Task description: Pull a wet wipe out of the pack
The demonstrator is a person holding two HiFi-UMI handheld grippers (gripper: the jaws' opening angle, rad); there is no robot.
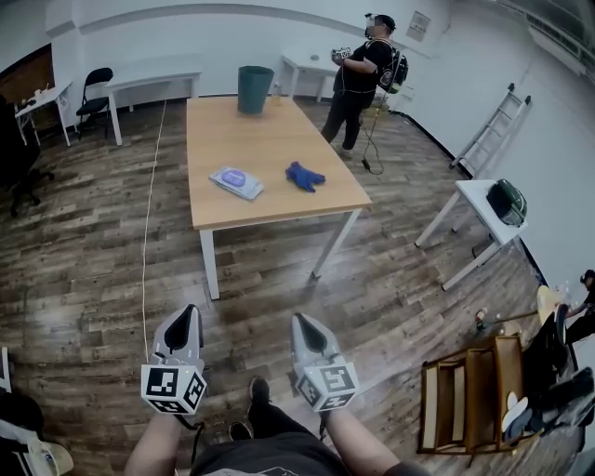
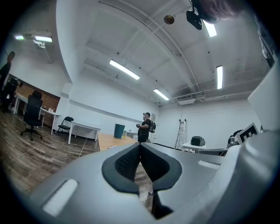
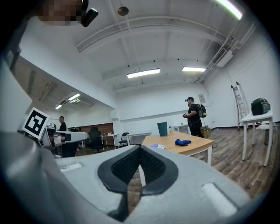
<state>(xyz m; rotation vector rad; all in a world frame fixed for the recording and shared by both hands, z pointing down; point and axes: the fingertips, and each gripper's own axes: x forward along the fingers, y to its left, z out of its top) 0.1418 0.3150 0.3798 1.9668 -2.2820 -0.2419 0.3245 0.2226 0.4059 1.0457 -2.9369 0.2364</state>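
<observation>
**Both grippers closed and empty, well short of the table**

The pack of wet wipes (image 1: pixel 236 182) lies flat on the wooden table (image 1: pixel 270 130), near its front edge toward the left. A blue cloth (image 1: pixel 305 176) lies on the table to the right of the pack. A teal bin (image 1: pixel 255 89) stands at the table's far end. The left gripper (image 1: pixel 186 312) and right gripper (image 1: pixel 302 321) are held side by side over the floor, well apart from the table. Each has its jaws pressed together with nothing between them. A person (image 1: pixel 363 79) stands beyond the table's far right corner.

No words or numbers can be read anywhere. The wipe pack (image 1: pixel 236 181) on the tabletop (image 1: pixel 270 139) has a purplish label too small to make out, and the wall notice (image 1: pixel 418 25) is just as illegible. The marker cubes (image 1: pixel 174 388) show only black-and-white square patterns.
</observation>
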